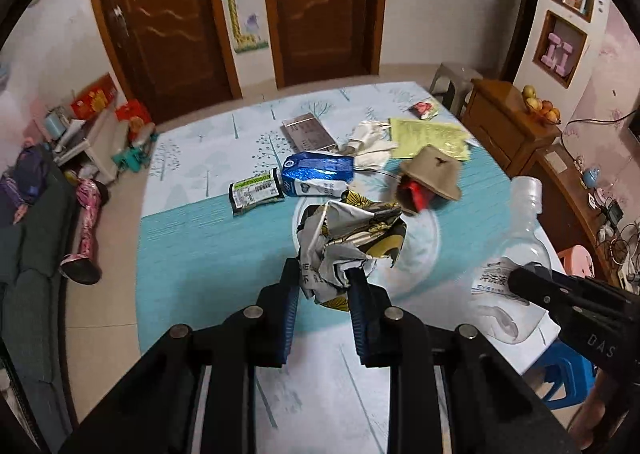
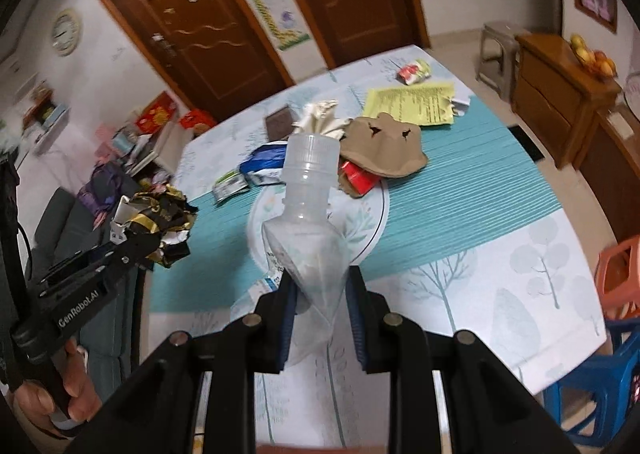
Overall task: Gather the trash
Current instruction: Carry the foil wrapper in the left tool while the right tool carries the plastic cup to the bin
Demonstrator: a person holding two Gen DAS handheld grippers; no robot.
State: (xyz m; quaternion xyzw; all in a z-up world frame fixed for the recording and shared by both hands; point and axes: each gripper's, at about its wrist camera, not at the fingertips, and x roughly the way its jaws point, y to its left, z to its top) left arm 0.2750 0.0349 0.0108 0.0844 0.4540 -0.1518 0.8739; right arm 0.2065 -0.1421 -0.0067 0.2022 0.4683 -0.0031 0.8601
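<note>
— What did the left side show?

— The left gripper (image 1: 326,278) was clamped narrow on a crumpled wrapper (image 1: 352,242), black and gold with white print, and held it in the air over the table (image 1: 208,254). In the right wrist view the person's hand (image 2: 60,394) gripped that tool's handle at the lower left.

— And on the table behind it?

— From left to right: a small green-labelled packet (image 1: 256,191), a flattened blue and white carton (image 1: 318,173) touching it, and a grey booklet (image 1: 310,133) further back. Then came crumpled white paper (image 1: 370,141), a yellow sheet (image 1: 432,137), and a small red wrapper (image 1: 424,109) near the far edge.

— Anything in front of the yellow sheet?

— A torn piece of brown cardboard (image 1: 432,173) lay over something red (image 1: 416,193), possibly a box; the blur hid its shape.

— And the right side?

— The right gripper (image 2: 322,294) was pinched on a squashed clear plastic bottle (image 2: 308,238), cap pointing away, lifted above the tablecloth. A blue stool (image 2: 600,386) stood beside the table's near right corner.
</note>
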